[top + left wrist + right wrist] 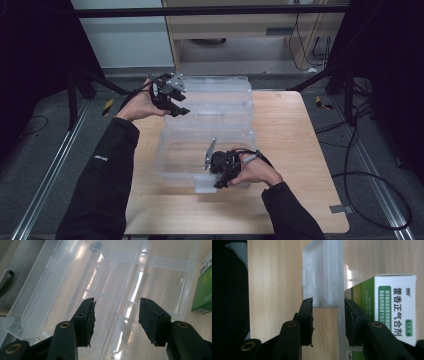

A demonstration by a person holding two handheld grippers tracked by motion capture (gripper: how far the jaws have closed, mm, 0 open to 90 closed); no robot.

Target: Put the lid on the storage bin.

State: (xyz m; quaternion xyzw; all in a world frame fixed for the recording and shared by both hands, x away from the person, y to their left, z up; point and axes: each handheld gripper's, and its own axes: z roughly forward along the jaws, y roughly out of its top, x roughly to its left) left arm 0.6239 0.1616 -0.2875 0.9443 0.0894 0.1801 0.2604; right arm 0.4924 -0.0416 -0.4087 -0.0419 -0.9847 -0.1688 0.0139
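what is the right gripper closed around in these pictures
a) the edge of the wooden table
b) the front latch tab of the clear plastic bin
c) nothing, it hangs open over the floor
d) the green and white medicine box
b: in the right gripper view the right gripper has its jaws on either side of the latch tab of the clear plastic bin, while the medicine box sits just beside, not between them.
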